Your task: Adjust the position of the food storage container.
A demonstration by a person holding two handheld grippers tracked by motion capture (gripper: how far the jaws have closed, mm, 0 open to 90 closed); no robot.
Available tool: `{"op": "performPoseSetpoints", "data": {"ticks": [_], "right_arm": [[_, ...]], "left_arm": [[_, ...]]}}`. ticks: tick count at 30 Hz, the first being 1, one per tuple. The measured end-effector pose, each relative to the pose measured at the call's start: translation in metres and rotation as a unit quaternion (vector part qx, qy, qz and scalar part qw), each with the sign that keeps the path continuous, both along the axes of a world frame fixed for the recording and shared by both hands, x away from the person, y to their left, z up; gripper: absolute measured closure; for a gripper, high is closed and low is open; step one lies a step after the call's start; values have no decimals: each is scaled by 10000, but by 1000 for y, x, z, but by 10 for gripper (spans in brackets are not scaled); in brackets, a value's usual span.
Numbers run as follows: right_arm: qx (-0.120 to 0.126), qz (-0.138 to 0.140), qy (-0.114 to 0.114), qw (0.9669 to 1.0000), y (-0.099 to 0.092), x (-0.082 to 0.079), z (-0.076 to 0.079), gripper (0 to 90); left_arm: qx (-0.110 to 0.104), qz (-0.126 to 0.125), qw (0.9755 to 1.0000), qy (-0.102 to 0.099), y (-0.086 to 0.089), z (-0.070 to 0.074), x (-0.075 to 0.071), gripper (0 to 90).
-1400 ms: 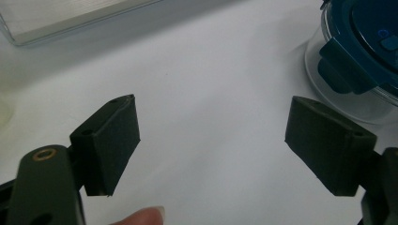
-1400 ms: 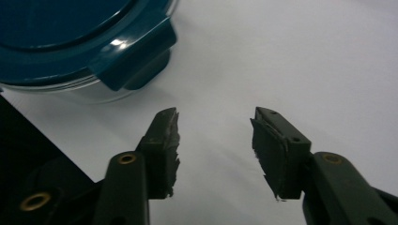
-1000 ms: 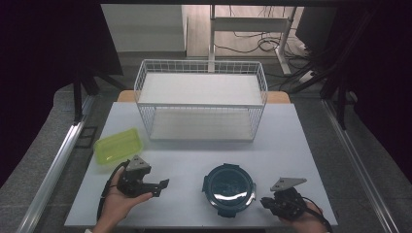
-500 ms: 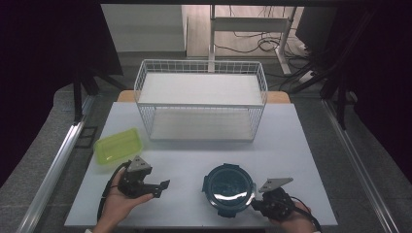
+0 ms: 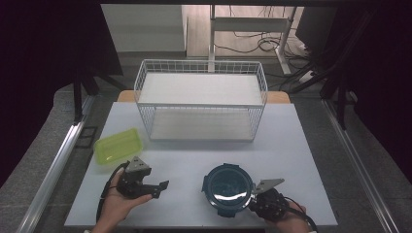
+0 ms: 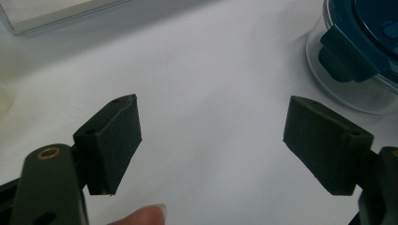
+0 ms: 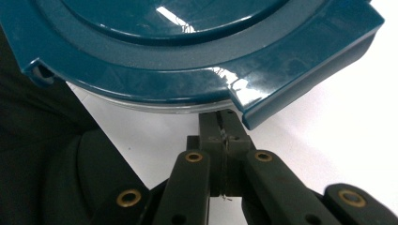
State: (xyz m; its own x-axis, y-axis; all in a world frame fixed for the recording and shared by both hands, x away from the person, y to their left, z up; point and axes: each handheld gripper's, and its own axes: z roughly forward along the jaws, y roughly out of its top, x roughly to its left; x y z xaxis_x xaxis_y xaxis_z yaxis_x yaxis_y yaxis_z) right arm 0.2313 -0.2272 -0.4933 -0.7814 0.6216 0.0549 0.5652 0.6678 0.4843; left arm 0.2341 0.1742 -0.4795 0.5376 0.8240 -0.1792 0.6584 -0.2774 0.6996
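Teal plastic marks the lid [image 7: 187, 51] of a round container [image 5: 228, 188] at the desk's [image 5: 194, 160] near edge. The right hand-held gripper [image 5: 253, 198], jaws closed together and empty, has its tips tucked under one lid latch [image 7: 300, 89], so unlatching looks barely begun, with the lid on. The left hand-held gripper [image 5: 160, 187] rests wide open, holding nothing. Its own view shows a second latch [image 6: 347, 51] snapped down over the clear wall. Farther off lie a green box [image 5: 118, 145] and a wire basket [image 5: 201, 102].
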Motion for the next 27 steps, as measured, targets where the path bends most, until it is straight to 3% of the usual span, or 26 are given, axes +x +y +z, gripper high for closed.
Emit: {"op": "performPoseSetpoints", "data": {"ticks": [8,27], "right_arm": [[34,55,14,10000,2,1,0,889],[-50,122,-266,9996,28,14,-1,890]], "left_arm": [[36,-32,10000,15,1,-1,2,193],[-28,42,10000,79,5,-1,4,193]]}}
